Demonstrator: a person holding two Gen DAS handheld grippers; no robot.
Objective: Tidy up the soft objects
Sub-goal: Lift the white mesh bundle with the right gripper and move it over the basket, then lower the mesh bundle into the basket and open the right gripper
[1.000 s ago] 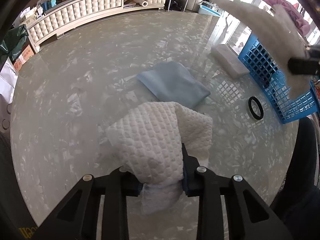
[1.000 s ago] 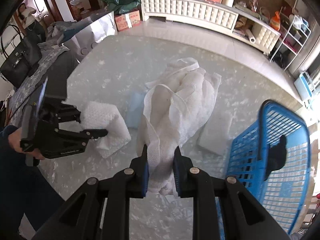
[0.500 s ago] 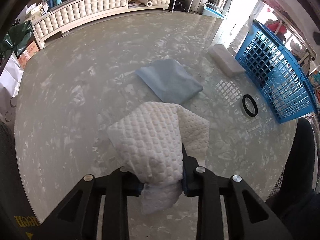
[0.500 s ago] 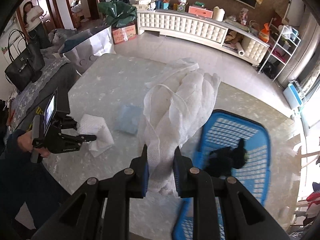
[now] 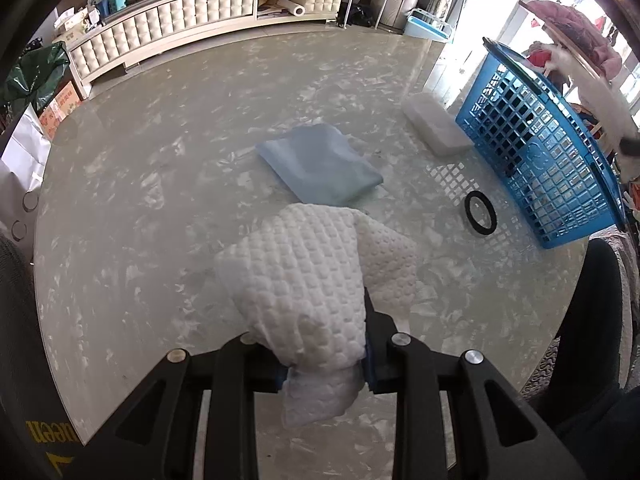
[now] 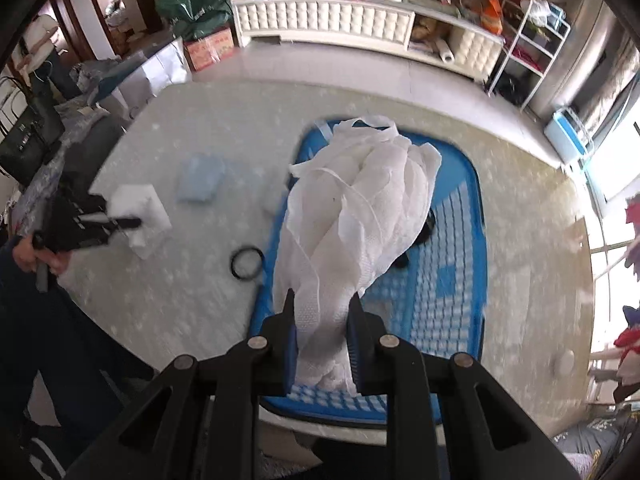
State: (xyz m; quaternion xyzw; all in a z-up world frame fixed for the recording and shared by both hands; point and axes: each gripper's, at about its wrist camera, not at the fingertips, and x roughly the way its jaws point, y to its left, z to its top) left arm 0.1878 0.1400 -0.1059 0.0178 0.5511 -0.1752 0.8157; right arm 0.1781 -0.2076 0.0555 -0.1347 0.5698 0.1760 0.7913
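Note:
My left gripper (image 5: 324,344) is shut on a white quilted cloth (image 5: 304,280) and holds it above the marble table (image 5: 140,184). It also shows in the right wrist view (image 6: 136,222). My right gripper (image 6: 322,320) is shut on a white mesh cloth (image 6: 356,216) that hangs over the blue basket (image 6: 460,288). The basket stands at the table's right in the left wrist view (image 5: 548,152). A folded light blue cloth (image 5: 320,164) lies flat mid-table. A dark object (image 6: 426,230) lies in the basket, mostly hidden.
A black ring (image 5: 480,218) lies on the table beside the basket. A white rectangular block (image 5: 436,130) lies by the basket's far end. A long white cabinet (image 5: 180,24) runs along the far wall. The person's legs (image 6: 56,344) are at the table's left edge.
My right gripper has carried the mesh cloth rightward from over the table to above the basket. My left gripper has held the quilted cloth nearly still.

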